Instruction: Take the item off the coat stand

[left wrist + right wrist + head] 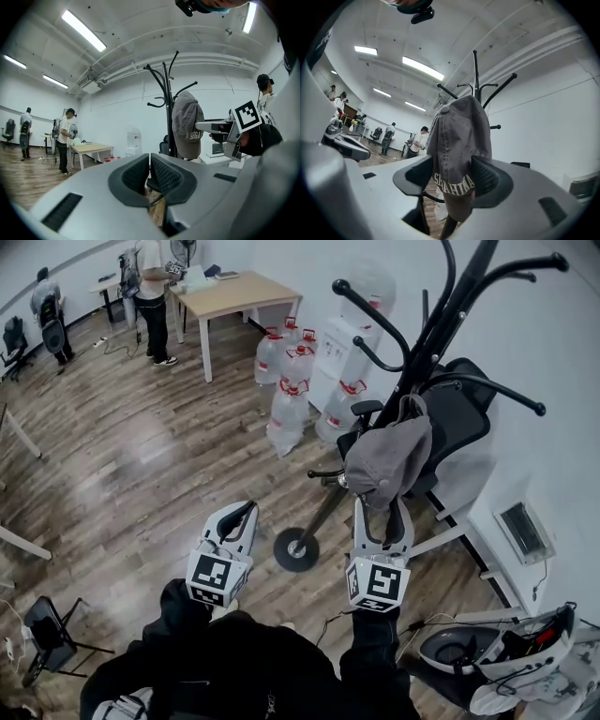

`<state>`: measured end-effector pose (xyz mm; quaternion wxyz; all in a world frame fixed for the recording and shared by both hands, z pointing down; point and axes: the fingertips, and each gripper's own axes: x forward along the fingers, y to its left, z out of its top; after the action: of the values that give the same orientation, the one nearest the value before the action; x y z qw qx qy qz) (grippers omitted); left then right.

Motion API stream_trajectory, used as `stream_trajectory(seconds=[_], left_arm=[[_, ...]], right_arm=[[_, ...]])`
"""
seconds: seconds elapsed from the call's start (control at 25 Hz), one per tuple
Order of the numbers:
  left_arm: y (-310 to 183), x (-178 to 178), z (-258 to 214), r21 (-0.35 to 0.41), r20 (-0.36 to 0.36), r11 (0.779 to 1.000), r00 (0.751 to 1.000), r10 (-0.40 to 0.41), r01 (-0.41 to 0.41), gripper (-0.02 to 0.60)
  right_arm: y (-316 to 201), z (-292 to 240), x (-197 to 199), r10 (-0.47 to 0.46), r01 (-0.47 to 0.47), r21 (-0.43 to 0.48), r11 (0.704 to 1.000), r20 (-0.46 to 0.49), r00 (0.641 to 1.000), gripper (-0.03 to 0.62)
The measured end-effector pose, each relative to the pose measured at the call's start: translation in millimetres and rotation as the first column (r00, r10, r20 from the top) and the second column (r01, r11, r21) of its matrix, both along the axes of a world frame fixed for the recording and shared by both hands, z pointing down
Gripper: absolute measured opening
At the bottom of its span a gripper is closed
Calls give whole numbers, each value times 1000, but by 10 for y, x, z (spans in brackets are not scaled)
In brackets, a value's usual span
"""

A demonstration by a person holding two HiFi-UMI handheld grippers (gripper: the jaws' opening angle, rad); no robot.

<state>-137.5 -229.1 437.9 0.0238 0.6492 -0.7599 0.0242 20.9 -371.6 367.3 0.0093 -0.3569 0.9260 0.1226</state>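
Observation:
A grey cap [389,460] hangs on a hook of the black coat stand [441,324]. My right gripper [382,512] reaches up under it, jaws spread wide. In the right gripper view the cap [459,140] hangs down between the two pads of the right gripper [452,180], which stand apart on either side of its lettered edge. My left gripper [239,514] is lower and to the left, clear of the stand. In its own view the left gripper [149,171] has its pads together with nothing held, and the cap [187,124] and stand [165,108] show ahead.
The stand's round base [296,549] rests on the wood floor between my grippers. Several water bottles [286,381] stand behind it. A black office chair [459,418] sits right behind the stand. A wooden table [234,292] and a person [150,296] are far off.

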Motion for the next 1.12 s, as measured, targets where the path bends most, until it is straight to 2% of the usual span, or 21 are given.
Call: stream_trajectory(seconds=[0.2, 0.32, 0.36, 0.68, 1.12], left_arm=[[30, -65, -36, -4, 5, 1000, 1000, -8, 8, 31], [25, -75, -23, -3, 6, 1000, 1000, -7, 7, 31], [27, -71, -6, -2, 7, 1000, 1000, -5, 5, 31], [25, -79, -47, 5, 4, 1000, 1000, 5, -5, 31], [-70, -45, -223, 7, 5, 1000, 1000, 20, -20, 31]], right_arm=[[-48, -35, 19, 40, -40, 0, 999, 10, 999, 168], [-80, -23, 54, 71, -71, -5, 997, 18, 997, 56], [-82, -8, 65, 76, -75, -8, 997, 19, 997, 41], [-64, -57, 84, 72, -72, -17, 997, 23, 997, 29], [-57, -552, 202, 69, -72, 23, 997, 94, 993, 29]])
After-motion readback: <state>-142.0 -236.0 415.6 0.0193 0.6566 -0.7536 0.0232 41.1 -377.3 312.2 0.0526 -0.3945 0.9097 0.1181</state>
